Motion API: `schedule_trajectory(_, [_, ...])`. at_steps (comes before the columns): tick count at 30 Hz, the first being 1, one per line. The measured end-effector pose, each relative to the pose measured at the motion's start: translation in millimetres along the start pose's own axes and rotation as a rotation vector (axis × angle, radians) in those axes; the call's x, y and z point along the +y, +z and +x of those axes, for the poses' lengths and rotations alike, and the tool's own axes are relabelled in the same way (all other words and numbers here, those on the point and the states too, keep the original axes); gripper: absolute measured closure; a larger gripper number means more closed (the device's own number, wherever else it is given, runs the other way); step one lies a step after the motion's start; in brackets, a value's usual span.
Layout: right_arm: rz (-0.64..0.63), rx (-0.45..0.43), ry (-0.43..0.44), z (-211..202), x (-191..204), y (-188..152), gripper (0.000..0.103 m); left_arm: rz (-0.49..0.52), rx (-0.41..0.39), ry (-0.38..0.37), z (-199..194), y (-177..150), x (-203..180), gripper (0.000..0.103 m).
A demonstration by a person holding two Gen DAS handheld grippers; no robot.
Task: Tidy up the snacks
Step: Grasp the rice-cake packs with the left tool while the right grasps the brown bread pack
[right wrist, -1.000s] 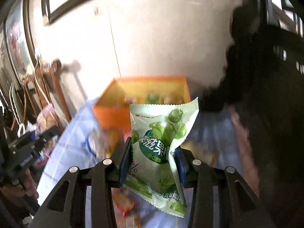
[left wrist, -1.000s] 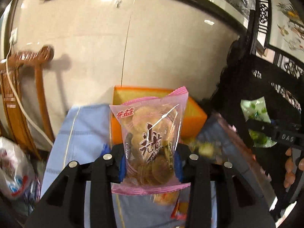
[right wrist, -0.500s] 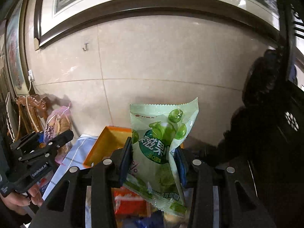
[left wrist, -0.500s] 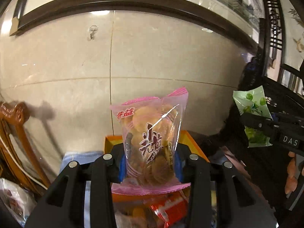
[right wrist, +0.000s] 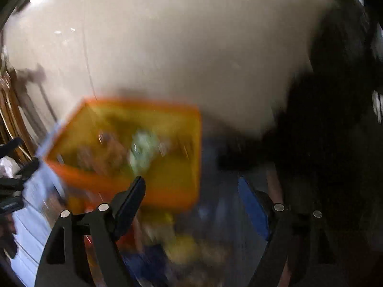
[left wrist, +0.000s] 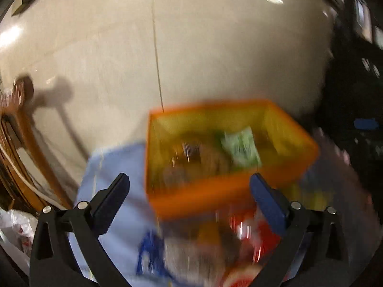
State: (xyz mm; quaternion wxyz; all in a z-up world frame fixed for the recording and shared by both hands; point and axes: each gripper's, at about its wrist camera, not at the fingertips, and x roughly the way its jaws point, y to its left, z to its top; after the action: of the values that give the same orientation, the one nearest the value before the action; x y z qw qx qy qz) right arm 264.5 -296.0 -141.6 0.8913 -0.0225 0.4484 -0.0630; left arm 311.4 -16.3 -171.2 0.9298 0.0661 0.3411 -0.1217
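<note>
- While both views are smeared by blur, the left gripper (left wrist: 189, 186) clearly stands with its fingers spread wide and nothing between them.
- The right gripper (right wrist: 191, 192) is likewise released, its fingers far apart and empty.
- Just beyond the left gripper's fingertips sits an orange box (left wrist: 215, 193), open at the top, on a pale blue cloth (left wrist: 115, 167).
- Inside the box a green packet (left wrist: 240, 146) lies toward the far right, with a brownish packet (left wrist: 203, 160) beside it on the left; the blur hides their print.
- In the right wrist view the same orange box (right wrist: 167, 191) lies to the left of the gripper, and the green packet (right wrist: 142, 149) shows near the middle of it.
- Near the camera, in front of the box, loose snacks lie on the cloth: a red packet (left wrist: 253, 236), a blue one (left wrist: 149, 251) and others too blurred to tell apart.
- Behind the box rises a beige tiled wall (left wrist: 191, 47).
- A wooden chair (left wrist: 21, 129) stands at the far left, by the edge of the cloth.
- Dark furniture (left wrist: 354, 95) fills the right side.
</note>
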Motion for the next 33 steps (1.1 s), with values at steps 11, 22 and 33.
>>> schedule_trajectory(11, [0.124,0.231,-0.098,42.9,-26.5,-141.4,0.023,-0.048,0.089,-0.093,-20.5,-112.8,-32.9,0.005])
schedule_trajectory(22, [0.088,0.216,-0.141,60.7,-15.3,-137.4,0.012,0.062,0.145,-0.055,11.1,-122.9,-75.6,0.004])
schedule_trajectory(33, [0.184,0.315,-0.024,87.3,-22.6,-155.8,0.005,-0.045,0.225,-0.168,32.2,-141.4,-57.6,0.048])
